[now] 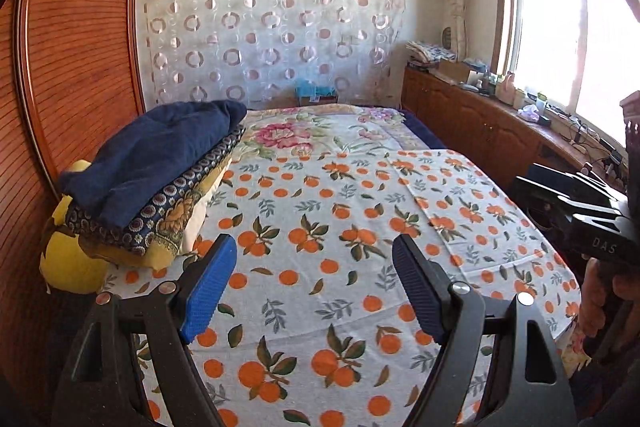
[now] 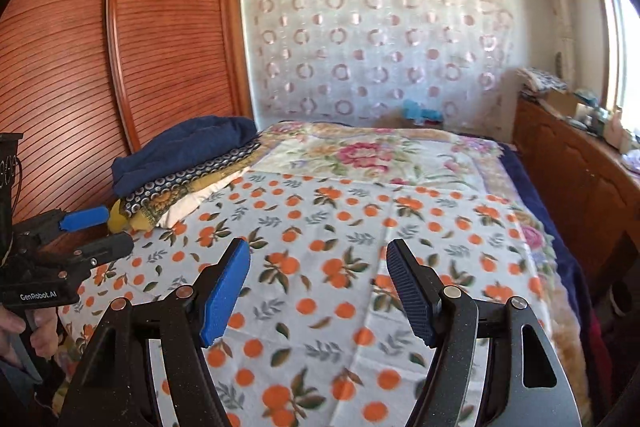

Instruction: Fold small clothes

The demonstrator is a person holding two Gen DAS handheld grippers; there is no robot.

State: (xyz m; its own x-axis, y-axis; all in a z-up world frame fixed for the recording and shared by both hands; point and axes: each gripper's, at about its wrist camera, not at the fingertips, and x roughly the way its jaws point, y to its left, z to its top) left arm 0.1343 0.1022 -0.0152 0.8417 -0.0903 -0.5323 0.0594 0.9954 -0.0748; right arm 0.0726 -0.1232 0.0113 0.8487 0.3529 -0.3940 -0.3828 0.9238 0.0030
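My left gripper (image 1: pixel 314 281) hangs above the bed with its blue pads (image 1: pixel 208 291) spread wide and nothing between them; my right gripper (image 2: pixel 318 287) is in the same condition, wide apart and holding nothing. Under both lies the orange-print cloth (image 1: pixel 344 227), spread flat over the near half of the bed, with a crease running through it at about 1 o'clock in the left wrist view. The folded stack (image 1: pixel 160 167) sits at 10 o'clock against the wooden wardrobe (image 1: pixel 76 67): a navy garment (image 1: pixel 168 143) on top, patterned dark blue and yellow pieces beneath; how many items lie in it I cannot say for certain. Beyond the cloth, at 12 o'clock, the floral bedspread (image 1: pixel 304 135) is exposed. A cluttered sideboard (image 1: pixel 480 123) runs along 2 o'clock beneath the window (image 1: pixel 568 39).
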